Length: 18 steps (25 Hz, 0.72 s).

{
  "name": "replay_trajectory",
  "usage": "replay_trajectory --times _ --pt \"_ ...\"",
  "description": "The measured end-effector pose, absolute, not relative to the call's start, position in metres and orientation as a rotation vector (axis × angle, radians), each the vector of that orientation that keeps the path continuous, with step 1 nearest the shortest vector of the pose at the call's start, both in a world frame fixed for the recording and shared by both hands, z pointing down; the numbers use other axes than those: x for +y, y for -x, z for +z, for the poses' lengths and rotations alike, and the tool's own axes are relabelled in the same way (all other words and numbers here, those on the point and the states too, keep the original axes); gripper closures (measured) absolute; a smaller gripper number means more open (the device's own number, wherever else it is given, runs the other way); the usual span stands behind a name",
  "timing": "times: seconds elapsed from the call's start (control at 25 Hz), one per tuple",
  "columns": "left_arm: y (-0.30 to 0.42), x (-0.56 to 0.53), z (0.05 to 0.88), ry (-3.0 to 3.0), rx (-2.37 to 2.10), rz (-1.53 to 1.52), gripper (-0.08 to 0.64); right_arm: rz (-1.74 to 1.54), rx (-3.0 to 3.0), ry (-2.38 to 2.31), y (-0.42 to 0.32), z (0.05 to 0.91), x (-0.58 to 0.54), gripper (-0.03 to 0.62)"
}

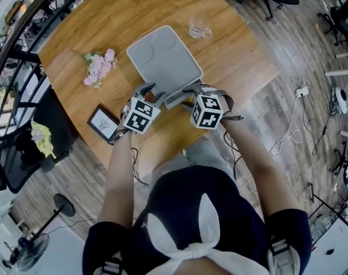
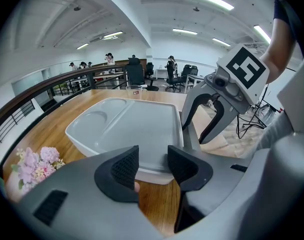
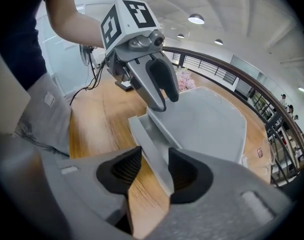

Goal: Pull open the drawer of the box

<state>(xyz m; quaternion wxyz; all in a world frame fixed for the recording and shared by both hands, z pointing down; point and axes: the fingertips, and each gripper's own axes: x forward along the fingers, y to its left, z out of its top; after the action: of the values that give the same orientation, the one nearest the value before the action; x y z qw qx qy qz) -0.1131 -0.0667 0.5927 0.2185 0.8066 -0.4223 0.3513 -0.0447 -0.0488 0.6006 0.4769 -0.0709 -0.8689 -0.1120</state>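
A pale grey box (image 1: 162,59) lies flat in the middle of the round wooden table (image 1: 105,22). Its drawer (image 1: 175,100) sticks out a little from the near side. My right gripper (image 3: 148,166) straddles the drawer's front panel (image 3: 151,146); the right pad is at the panel, while wood shows between the left pad and the panel. My left gripper (image 2: 152,159) is open at the box's near left corner (image 2: 127,129), with the box's lower rim just beyond its fingertips. In the head view the left gripper (image 1: 150,90) and the right gripper (image 1: 190,91) flank the drawer.
A glass cup (image 1: 200,28) stands beyond the box at the far right. Pink flowers (image 1: 101,67) lie to its left, and a small framed picture (image 1: 103,123) sits near the table's front left edge. A person's lap is just below the table edge.
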Motion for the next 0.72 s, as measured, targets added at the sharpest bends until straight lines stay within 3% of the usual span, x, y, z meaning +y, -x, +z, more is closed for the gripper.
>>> replay_trajectory --times 0.72 --pt "0.1119 -0.0668 0.5905 -2.23 -1.174 0.969 0.367 -0.297 -2.126 0.252 0.0447 0.598 -0.0469 0.457"
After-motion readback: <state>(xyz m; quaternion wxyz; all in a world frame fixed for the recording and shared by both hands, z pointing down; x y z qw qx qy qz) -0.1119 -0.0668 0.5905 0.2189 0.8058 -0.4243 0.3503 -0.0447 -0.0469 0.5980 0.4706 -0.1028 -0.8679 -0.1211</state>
